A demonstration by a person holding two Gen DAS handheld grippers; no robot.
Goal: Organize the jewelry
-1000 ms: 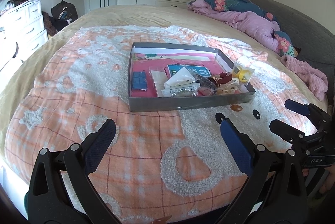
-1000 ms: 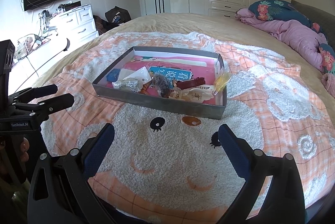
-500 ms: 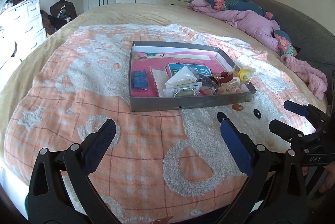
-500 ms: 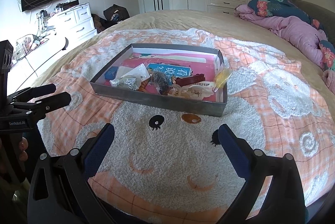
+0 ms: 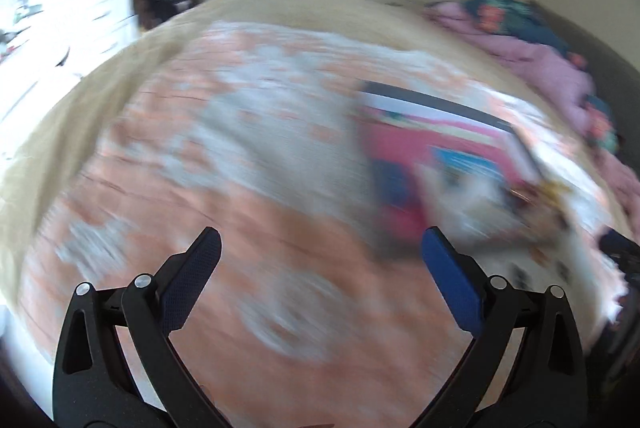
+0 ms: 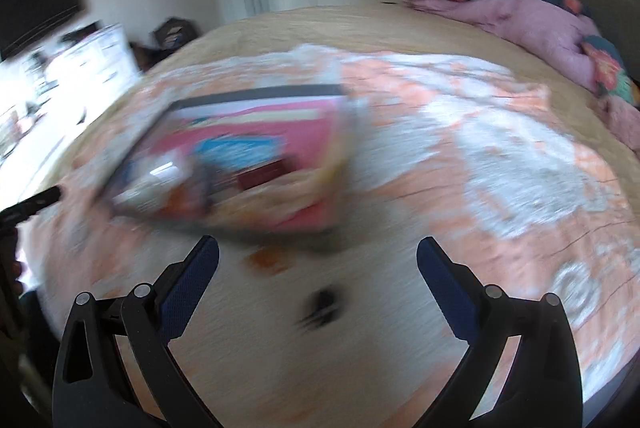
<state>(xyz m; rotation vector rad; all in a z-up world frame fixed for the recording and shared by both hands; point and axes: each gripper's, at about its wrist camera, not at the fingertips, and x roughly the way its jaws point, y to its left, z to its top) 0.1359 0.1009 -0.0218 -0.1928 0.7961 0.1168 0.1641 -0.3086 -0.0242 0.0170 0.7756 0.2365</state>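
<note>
**A:** Where am I in the job?

**B:** At the approach, I judge. Nothing is picked up. Starting from the left: my left hand-held gripper is released, its blue pads wide apart and nothing between them. It hangs over the orange-and-white bedspread, and the grey tray lies ahead and to its right, near but not under the pads.

**A:** And the jewelry?

**B:** In that tray on the bed, toward its near right corner, as far as I can tell. Both views are heavily smeared, so I see only a heap of pale and dark pieces on the pink lining and a blue card beside them. I cannot pick out single pieces.

**A:** The right side?

**B:** My right hand-held gripper is also released and empty. From its camera the grey tray sits ahead and to the left, its near wall just beyond the left pad. On the far left edge of that view I see the tip of the other gripper.

**A:** So what does the next move call for?

**B:** Steadying first, I think, until the picture clears. Then I bring one gripper over the near corner of the tray, choose one small piece, and close on it gently, with the other ready to hold the tray wall against sliding on the soft cover.
</note>
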